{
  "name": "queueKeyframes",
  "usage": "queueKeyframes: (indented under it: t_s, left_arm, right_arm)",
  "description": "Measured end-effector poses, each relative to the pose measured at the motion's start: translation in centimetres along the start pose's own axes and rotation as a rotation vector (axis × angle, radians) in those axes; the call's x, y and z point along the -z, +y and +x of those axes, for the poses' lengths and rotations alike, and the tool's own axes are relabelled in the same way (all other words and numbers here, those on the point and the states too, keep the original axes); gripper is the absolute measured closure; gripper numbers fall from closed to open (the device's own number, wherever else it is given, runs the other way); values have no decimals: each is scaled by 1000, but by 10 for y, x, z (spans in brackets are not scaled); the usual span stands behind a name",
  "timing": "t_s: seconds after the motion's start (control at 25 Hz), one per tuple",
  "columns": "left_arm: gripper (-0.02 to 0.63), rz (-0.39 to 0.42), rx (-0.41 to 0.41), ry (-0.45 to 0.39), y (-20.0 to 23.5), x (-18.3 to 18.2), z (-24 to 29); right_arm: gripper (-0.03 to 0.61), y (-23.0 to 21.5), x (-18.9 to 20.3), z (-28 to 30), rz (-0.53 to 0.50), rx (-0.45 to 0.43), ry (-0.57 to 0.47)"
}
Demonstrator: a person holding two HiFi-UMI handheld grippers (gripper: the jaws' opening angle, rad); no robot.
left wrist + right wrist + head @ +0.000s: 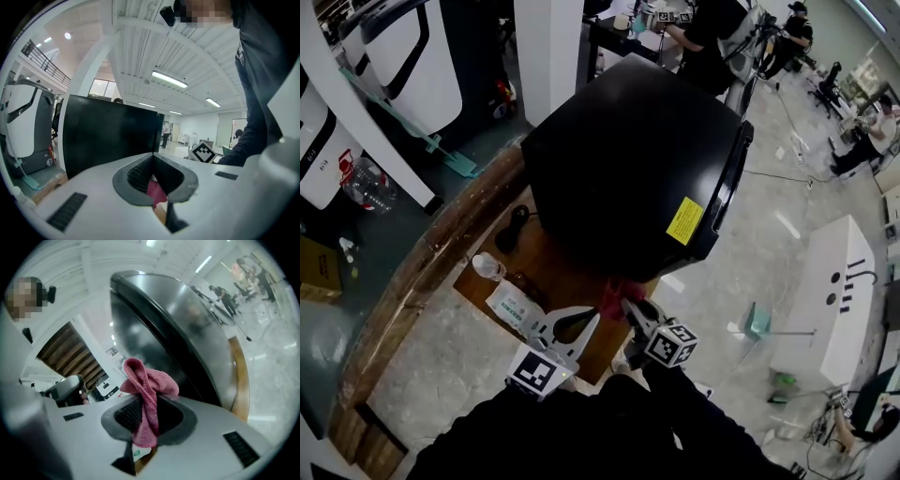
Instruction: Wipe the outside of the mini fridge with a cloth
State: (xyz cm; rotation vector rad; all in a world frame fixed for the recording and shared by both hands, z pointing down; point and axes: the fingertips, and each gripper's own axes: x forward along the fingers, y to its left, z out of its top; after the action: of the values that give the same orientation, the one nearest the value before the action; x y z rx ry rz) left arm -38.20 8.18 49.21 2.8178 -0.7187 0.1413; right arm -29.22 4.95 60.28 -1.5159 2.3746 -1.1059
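The black mini fridge (628, 159) stands on a wooden table (412, 281), with a yellow sticker (684, 220) on the side facing me. Low at its near corner, my right gripper (628, 307) is shut on a pink cloth (614, 292). In the right gripper view the cloth (147, 385) bunches above the closed jaws (147, 401), right next to the glossy fridge wall (187, 333). My left gripper (592, 321) sits just left of it, jaws together and holding nothing. The left gripper view faces the fridge side (108, 136), and a bit of the pink cloth (154, 190) shows past the jaws (152, 157).
A small water bottle (487, 267), a white and green packet (514, 305) and a black plug with its cord (514, 227) lie on the table left of the fridge. A white counter (834, 300) stands at the right. People work at desks (712, 37) behind.
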Motion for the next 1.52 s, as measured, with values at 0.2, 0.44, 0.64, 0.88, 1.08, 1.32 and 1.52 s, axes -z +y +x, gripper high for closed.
queueKeyframes:
  t_s: [0.2, 0.44, 0.64, 0.88, 1.08, 1.32, 1.52]
  left_arm:
    - [607, -43, 35, -8, -33, -10, 4]
    - [607, 10, -36, -34, -73, -28, 21]
    - [607, 14, -93, -64, -116, -43, 41]
    - [607, 14, -155, -89, -151, -46, 59]
    - [607, 23, -187, -111, -164, -49, 64]
    - [607, 25, -204, -116, -165, -44, 64]
    - [607, 15, -200, -111, -164, -43, 70]
  right_arm:
    - [503, 54, -60, -58, -304, -89, -97]
    - [503, 81, -107, -126, -599, -190, -146]
    - [502, 71, -128, -173, -640, -273, -140]
    - [503, 57, -135, -205, -639, -341, -125]
    - [503, 54, -130, -213, -641, -376, -108]
    - [503, 49, -125, -212, -651, -370, -89]
    - [503, 50, -126, -210, -652, -374, -86]
